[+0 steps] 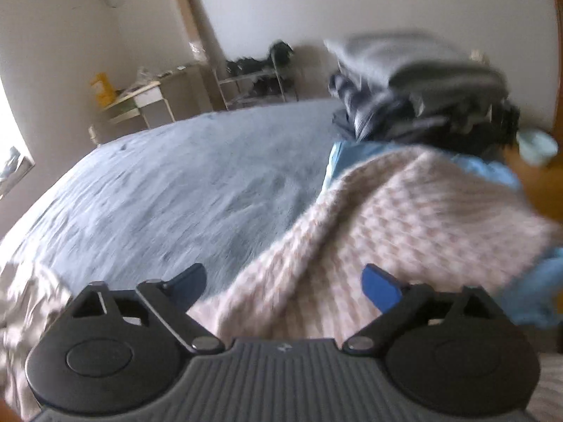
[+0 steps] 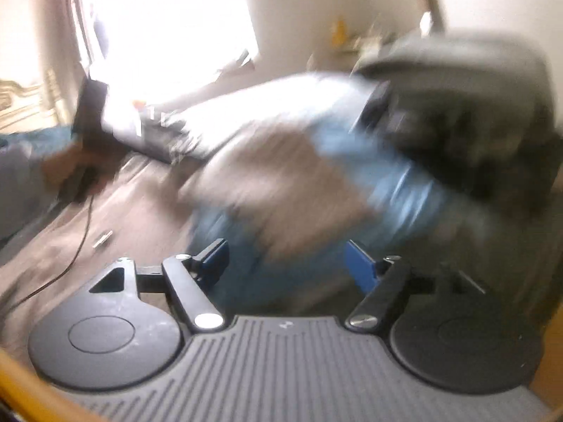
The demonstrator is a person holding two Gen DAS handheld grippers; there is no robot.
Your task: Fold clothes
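Pale pink-and-white checked knit garment lies bunched at the near right of the blue-grey bed cover, over a light blue cloth; dark folded stack beyond, likely kept aside as sorted. Left gripper and right gripper both spread wide, holding nothing. Right view blurred.

Pinkish knit garment rumpled on bed, dark clothes pile behind

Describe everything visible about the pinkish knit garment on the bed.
The pinkish knit garment looks like a thick, waffle-textured sweater in pale pink-beige. It lies rumpled on the blue-grey bedspread, partly covering a light blue garment, near a dark clothes pile. The open left gripper hovers over its near edge.
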